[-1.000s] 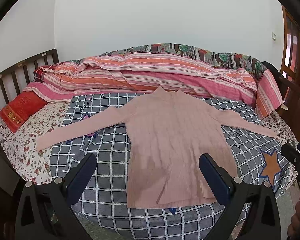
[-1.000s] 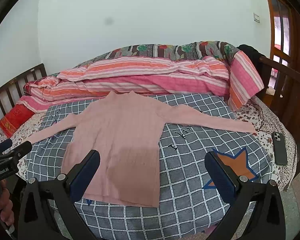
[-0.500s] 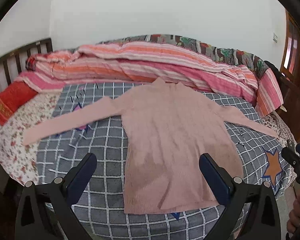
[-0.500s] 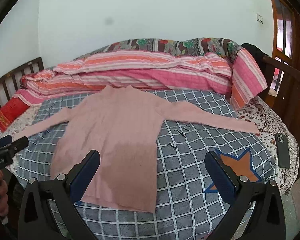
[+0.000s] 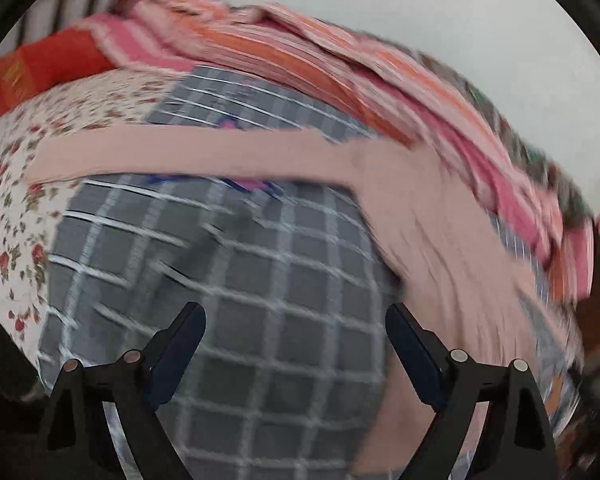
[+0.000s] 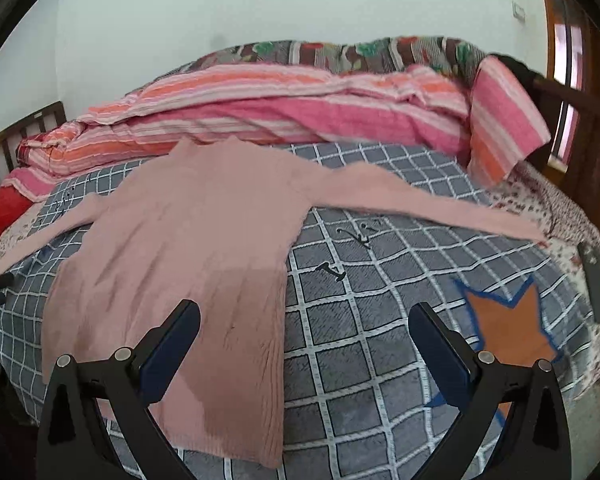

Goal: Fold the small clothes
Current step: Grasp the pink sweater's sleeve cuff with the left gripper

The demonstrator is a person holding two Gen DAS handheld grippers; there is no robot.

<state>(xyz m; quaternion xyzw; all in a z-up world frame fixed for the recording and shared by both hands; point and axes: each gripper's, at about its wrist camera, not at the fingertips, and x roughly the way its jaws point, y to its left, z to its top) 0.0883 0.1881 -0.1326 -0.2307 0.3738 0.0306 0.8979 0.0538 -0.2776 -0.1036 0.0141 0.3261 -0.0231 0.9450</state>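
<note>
We look along our left gripper (image 5: 296,322), whose jaws are closing with nothing between them but a blurred stretch of grey checked blanket (image 5: 236,288) beneath. A pink sweater (image 5: 432,232) lies flat on that blanket from about one o'clock down to five o'clock of the gripper, with one sleeve (image 5: 172,152) stretched out toward ten o'clock, its cuff end lying on the flowered sheet (image 5: 16,184). Beyond the sleeve, at eleven o'clock, sits a red pillow (image 5: 40,68), and a striped pink and orange quilt (image 5: 340,64) is heaped from twelve to two o'clock.
</note>
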